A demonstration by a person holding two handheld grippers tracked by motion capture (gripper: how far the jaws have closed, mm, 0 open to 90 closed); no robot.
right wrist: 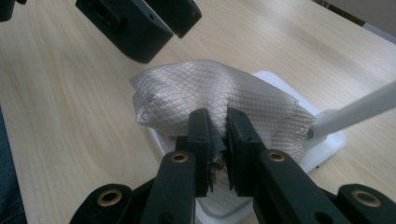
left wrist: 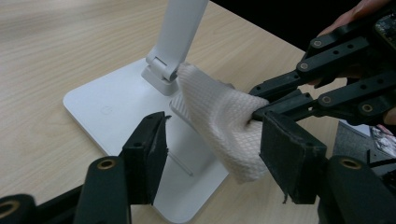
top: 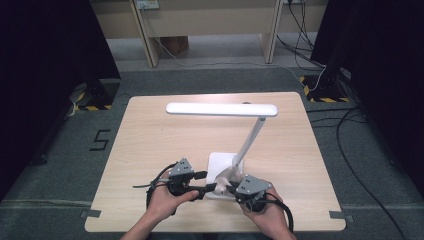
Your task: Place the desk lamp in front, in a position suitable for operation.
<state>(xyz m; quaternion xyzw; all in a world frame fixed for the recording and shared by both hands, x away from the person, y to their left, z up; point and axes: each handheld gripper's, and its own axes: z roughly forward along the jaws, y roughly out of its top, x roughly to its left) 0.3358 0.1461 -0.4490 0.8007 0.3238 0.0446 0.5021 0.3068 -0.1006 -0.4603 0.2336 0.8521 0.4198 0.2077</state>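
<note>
Right gripper (right wrist: 217, 135) pinches the cloth (right wrist: 219, 95) over the lamp base (left wrist: 116, 107) — for wiping; left gripper (left wrist: 212, 154), jaws spread, waits beside it.

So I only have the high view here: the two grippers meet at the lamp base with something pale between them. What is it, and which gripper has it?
Observer: It is a cream waffle-weave cloth; the right gripper is pinched shut on a fold of it.
Operator: And the left gripper?
Observer: The left gripper stands open, its pads on either side of the hanging cloth without pressing it.
Operator: Where is the cloth against the lamp?
Observer: In the left gripper view its upper end lies against the hinge where the arm meets the white lamp base, and the rest hangs over the base.
</note>
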